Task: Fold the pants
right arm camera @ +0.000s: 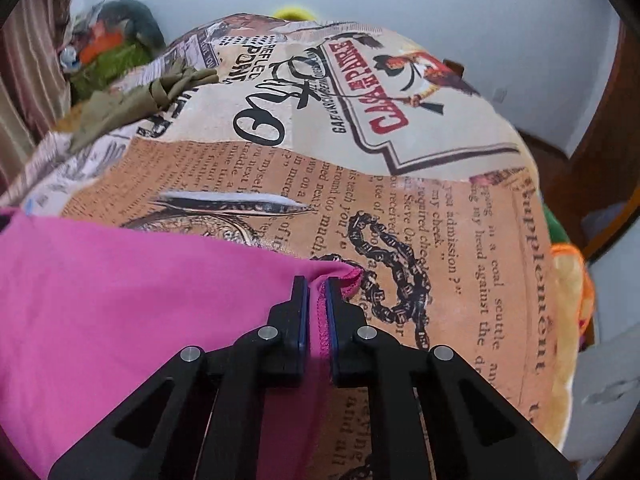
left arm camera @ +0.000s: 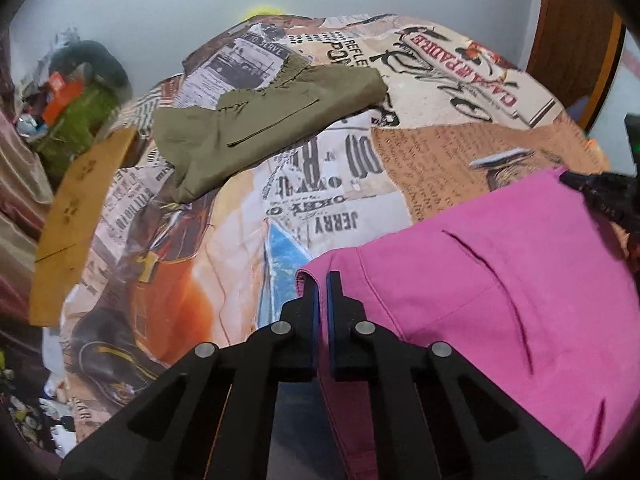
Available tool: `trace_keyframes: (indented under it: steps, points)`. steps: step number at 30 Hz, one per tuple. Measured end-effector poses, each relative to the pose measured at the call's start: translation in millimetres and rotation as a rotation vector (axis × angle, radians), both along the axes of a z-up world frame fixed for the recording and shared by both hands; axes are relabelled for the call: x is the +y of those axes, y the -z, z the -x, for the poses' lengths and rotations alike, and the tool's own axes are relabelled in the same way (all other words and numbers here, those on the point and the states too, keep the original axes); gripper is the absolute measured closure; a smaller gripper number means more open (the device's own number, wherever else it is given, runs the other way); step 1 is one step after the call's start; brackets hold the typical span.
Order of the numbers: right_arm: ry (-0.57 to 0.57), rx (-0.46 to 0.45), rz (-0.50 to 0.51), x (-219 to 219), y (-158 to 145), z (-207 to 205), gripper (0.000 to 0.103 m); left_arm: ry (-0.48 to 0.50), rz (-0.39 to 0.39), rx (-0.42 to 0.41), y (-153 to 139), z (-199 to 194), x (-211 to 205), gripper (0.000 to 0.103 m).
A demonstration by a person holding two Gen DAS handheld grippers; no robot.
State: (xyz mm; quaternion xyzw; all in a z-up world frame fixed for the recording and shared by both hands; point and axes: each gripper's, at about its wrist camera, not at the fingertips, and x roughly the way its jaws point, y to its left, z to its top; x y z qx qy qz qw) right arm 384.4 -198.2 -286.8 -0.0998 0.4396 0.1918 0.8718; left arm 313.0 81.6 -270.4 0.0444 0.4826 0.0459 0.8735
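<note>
Pink pants [left arm camera: 500, 288] lie on the printed bedspread [left arm camera: 240, 240], spread between my two grippers. My left gripper [left arm camera: 322, 280] is shut on the pants' left corner edge. My right gripper [right arm camera: 316, 284] is shut on the pink pants [right arm camera: 140, 300] at their right corner, with a fold of hem between the blue pads. The right gripper's black tip also shows at the right edge of the left wrist view [left arm camera: 592, 188].
Folded olive-green pants [left arm camera: 260, 120] lie farther back on the bed; they also show in the right wrist view [right arm camera: 132, 104]. A brown cardboard sheet [left arm camera: 72, 224] leans at the left bed edge. Clutter with a green bag [left arm camera: 76, 120] sits back left. A wooden headboard [left arm camera: 572, 32] stands back right.
</note>
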Motion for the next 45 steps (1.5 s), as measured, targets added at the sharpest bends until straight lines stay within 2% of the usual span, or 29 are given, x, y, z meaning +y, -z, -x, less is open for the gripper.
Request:
trace_keyframes:
  steps: [5, 9, 10, 11, 13, 15, 17, 19, 22, 26, 31, 37, 45]
  points:
    - [-0.006, -0.005, 0.062, 6.0, 3.4, -1.9, 0.097, -0.017, 0.044, 0.026, 8.5, -2.1, 10.1, 0.097]
    - [-0.005, 0.012, 0.063, 4.9, -2.0, -3.9, 0.095, -0.020, 0.043, 0.030, -4.4, 1.4, 12.2, 0.093]
    - [0.022, 0.019, 0.053, 0.6, -7.9, -3.9, 0.086, -0.019, 0.036, 0.025, -9.9, 3.6, 13.0, 0.092]
    - [0.041, 0.021, 0.050, -0.3, -11.7, -2.4, 0.070, -0.016, 0.027, 0.014, -16.6, 6.6, 13.8, 0.091]
    - [0.070, 0.002, 0.003, -6.6, -28.2, 6.0, 0.048, -0.005, 0.019, -0.016, -31.8, 12.1, 14.3, 0.086]
    - [0.057, -0.050, -0.060, -8.6, -47.6, 19.0, 0.048, 0.000, 0.021, -0.043, -44.0, 14.4, 13.5, 0.074]
    - [0.028, -0.066, -0.079, -2.6, -62.8, 27.8, 0.047, 0.011, 0.017, -0.083, -57.5, 15.0, 8.3, 0.057]
    - [-0.007, -0.073, -0.100, 7.3, -75.2, 34.6, 0.047, 0.026, 0.021, -0.111, -66.6, 12.7, 1.1, 0.051]
    - [-0.063, -0.071, -0.136, 28.0, -87.6, 40.6, 0.032, 0.041, 0.050, -0.117, -71.2, 5.9, -8.9, 0.038]
    - [-0.127, -0.045, -0.151, 57.5, -84.0, 45.2, 0.032, 0.073, 0.060, -0.085, -60.0, -5.2, -25.2, 0.036]
    - [-0.157, 0.084, -0.145, 84.6, -53.8, 40.3, 0.032, 0.088, 0.093, 0.020, -29.2, -19.2, -32.2, 0.036]
    - [-0.179, 0.217, -0.123, 93.8, -22.7, 41.2, 0.032, 0.085, 0.103, 0.088, -3.1, -16.4, -27.5, 0.034]
    - [-0.256, 0.221, -0.058, 89.5, -21.0, 72.5, 0.032, 0.089, 0.100, 0.088, -6.7, 10.6, -22.4, 0.026]
